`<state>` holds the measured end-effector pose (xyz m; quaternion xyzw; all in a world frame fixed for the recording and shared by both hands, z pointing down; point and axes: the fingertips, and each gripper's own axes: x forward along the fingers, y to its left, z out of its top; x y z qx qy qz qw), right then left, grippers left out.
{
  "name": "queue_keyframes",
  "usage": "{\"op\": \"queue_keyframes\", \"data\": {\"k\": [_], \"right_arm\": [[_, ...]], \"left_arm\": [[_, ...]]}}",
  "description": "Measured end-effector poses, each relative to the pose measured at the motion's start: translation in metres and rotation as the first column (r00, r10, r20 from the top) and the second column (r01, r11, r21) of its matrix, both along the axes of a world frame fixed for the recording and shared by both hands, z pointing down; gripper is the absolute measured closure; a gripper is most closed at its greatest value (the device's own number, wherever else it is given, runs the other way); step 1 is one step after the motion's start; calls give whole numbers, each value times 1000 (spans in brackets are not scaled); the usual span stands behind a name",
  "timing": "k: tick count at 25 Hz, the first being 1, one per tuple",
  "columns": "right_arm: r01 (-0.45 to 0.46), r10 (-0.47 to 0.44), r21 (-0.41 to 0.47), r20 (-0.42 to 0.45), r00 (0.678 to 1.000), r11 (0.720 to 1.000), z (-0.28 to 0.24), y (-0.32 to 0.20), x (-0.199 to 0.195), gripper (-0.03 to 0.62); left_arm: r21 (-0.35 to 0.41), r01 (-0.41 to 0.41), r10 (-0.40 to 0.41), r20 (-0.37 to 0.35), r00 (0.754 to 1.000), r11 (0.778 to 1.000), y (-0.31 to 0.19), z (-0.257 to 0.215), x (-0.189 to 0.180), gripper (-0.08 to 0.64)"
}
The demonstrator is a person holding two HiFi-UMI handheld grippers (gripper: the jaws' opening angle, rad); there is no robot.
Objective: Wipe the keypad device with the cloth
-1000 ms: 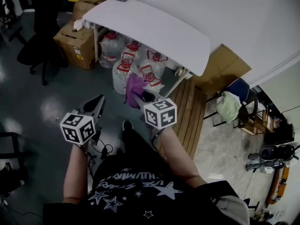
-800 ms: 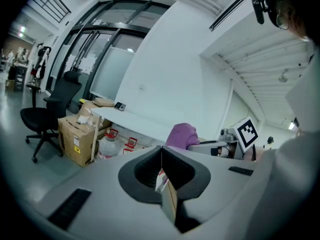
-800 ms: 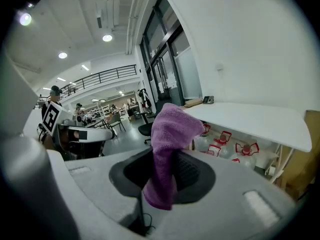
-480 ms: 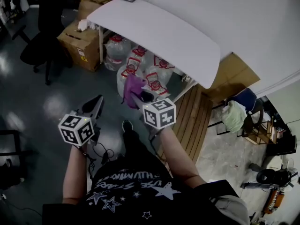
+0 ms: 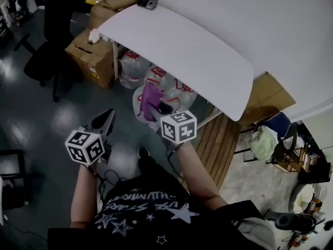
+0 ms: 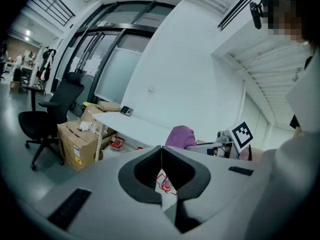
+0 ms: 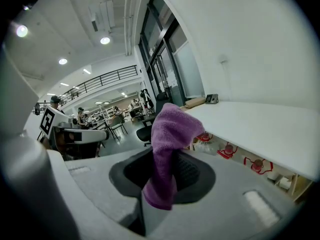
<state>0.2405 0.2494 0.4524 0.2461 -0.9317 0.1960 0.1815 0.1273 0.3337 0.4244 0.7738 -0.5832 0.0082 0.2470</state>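
My right gripper (image 7: 161,180) has its fingers clamped on the purple cloth (image 7: 168,131), which stands up out of them. My left gripper (image 6: 161,160) is clenched on nothing, its fingers pressed together. Over the last second the white table (image 5: 197,51) has slid closer in the head view, while both grippers kept their pose in front of my waist. I judge I am walking up to it and the wiping has not begun. The keypad (image 5: 148,1) lies at the table's far end, well ahead of both sets of fingers and beyond the cloth, with nothing touching it.
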Motion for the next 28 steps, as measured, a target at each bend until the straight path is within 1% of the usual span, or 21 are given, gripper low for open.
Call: {"op": "queue_keyframes", "data": {"k": [7,16,23,28], "right_arm": [[30,-30,-6,8,1000,1000,-2,-62,-24,497],[72,-72,-20,-4,997,997,9,-133,-41,497],[85,-84,-35,6,996,996,19,-158,-52,497],[71,-71,-47,4,997,996,24,-169,-56,497]], "left_arm": [[-8,26,-26,1,1000,1000,-57,-2,-21,551],[-3,66,-66,8,998,998,-128,-1,-37,551],[-13,80,-79,12,997,997,-152,6,-47,552],[-11,65,-64,22,998,998,-164,5,-56,551]]}}
